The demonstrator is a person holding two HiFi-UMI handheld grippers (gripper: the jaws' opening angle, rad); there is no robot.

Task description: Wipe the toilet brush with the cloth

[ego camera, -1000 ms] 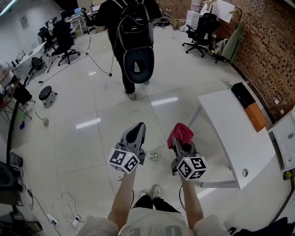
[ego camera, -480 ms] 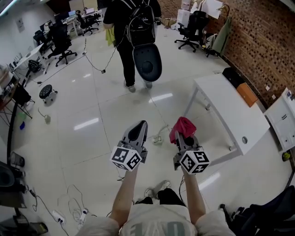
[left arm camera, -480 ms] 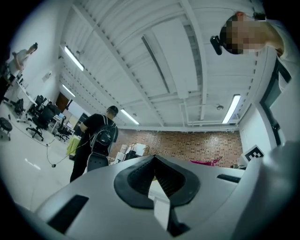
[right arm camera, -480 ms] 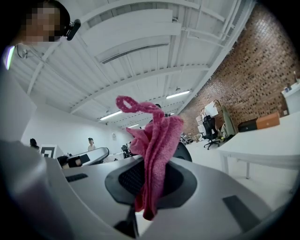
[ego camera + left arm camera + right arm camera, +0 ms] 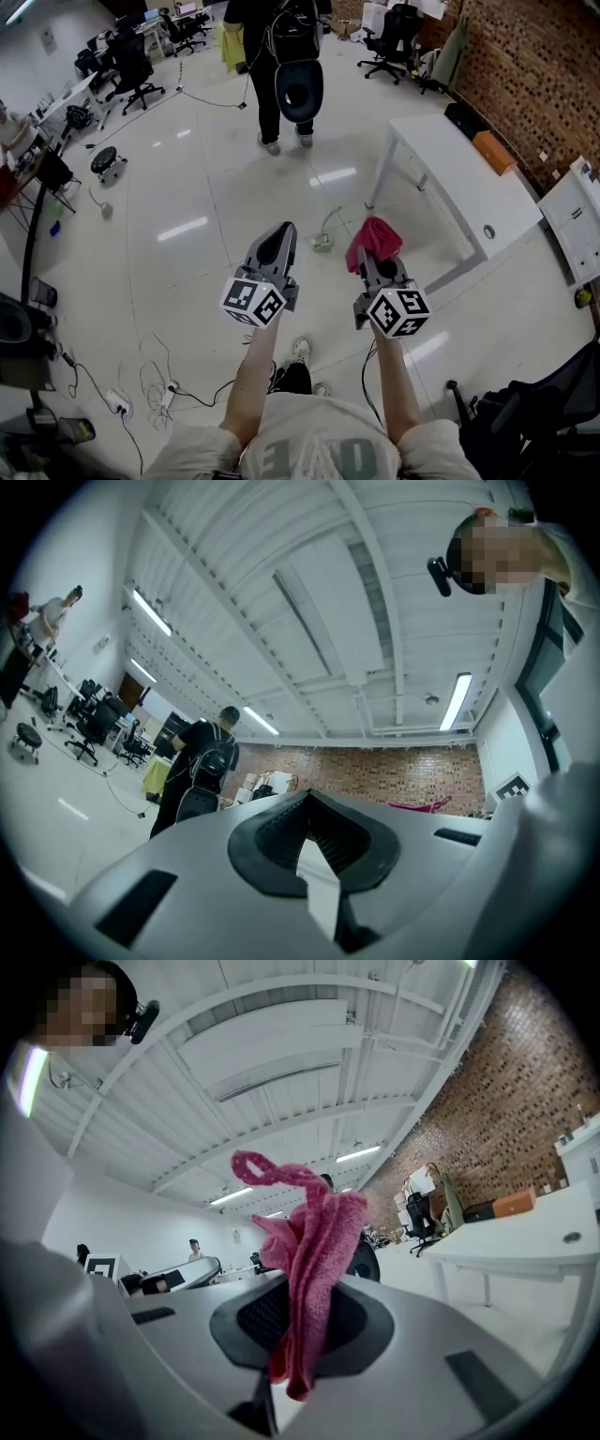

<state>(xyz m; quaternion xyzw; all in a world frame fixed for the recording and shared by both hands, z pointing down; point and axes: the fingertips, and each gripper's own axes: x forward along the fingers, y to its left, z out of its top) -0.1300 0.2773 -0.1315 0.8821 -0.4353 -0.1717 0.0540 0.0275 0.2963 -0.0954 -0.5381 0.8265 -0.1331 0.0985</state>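
Head view: walked on beside white tabletop, now drawn nearer at right; no toilet brush in sight.
Left gripper view: shows left tool pinched shut, empty.
Right gripper view: shows right tool clamped on pink cloth; wiping not yet begun.

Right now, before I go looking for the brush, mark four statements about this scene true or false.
1. The right gripper is shut on a pink cloth. True.
2. The left gripper holds the toilet brush. False: its jaws are together with nothing between them, and no toilet brush shows in any view.
3. A white table stands on the floor to the right of the grippers in the head view. True.
4. The person with the backpack stands facing the grippers. False: that person's back is turned to them, farther off across the floor.
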